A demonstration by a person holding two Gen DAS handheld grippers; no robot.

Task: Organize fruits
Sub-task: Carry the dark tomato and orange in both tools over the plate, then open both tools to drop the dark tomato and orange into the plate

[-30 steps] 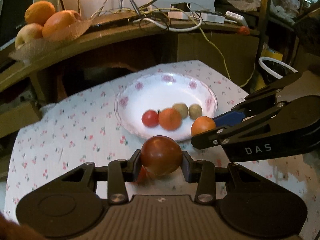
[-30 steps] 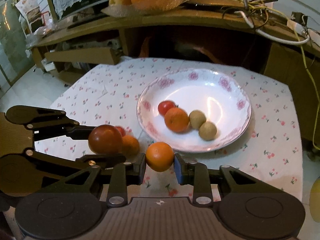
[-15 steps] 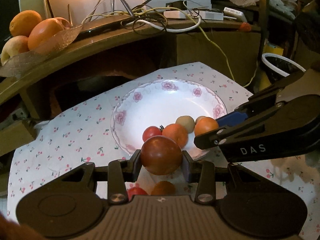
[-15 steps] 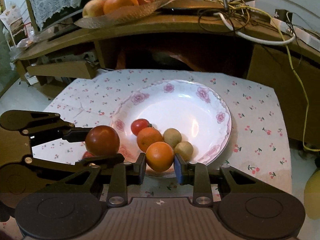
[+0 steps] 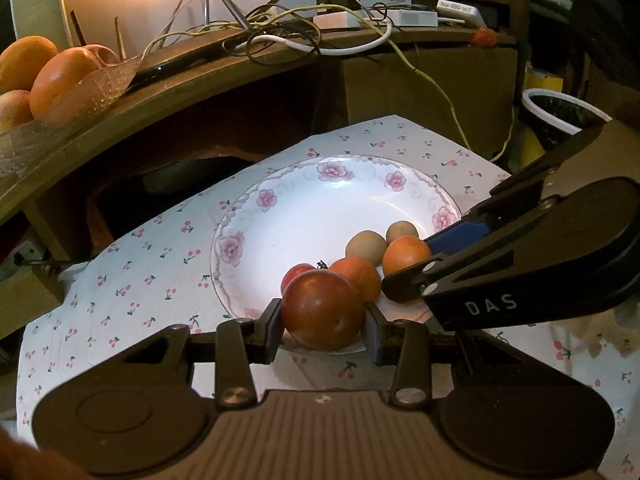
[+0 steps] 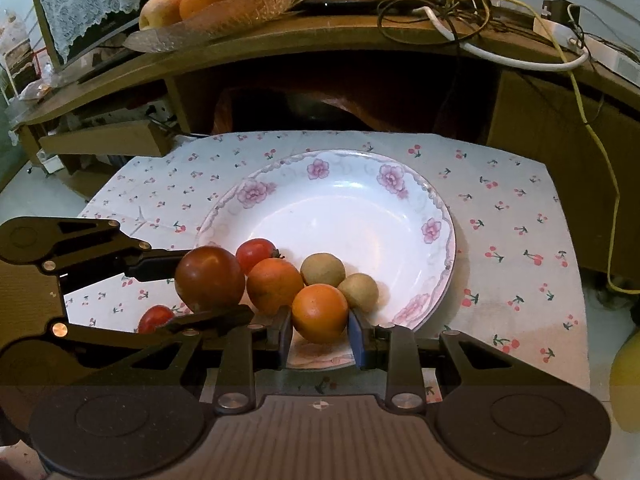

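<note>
My left gripper (image 5: 322, 320) has its fingers (image 5: 271, 330) clamped narrowly on a dark red tomato (image 5: 322, 309), one pad on either flank at its widest part, so the round, smooth skin cannot roll out. My right gripper (image 6: 320, 332) has its fingers pinched on a small orange (image 6: 320, 312) the same way, across its middle. I hold both fruits side by side over the near rim of the floral plate (image 6: 344, 208), low and tilted downward, which I judge is the pose for setting them among the fruit already gathered there: a small red tomato (image 6: 256, 254), another orange (image 6: 274, 286) and two brown-green kiwis (image 6: 322, 269) clustered at the plate's near side. One more small red fruit (image 6: 155, 318) lies off the plate on the cherry-print cloth (image 6: 520, 240) that covers the counter, so I judge the sorting is not finished. On the side of my right gripper, seen from the left camera, white letters read "DAS" (image 5: 491, 305). Beyond, on a wooden shelf (image 6: 320, 40), a glass dish (image 6: 224, 20) holds oranges and apples beside tangled cables (image 6: 460, 12).
</note>
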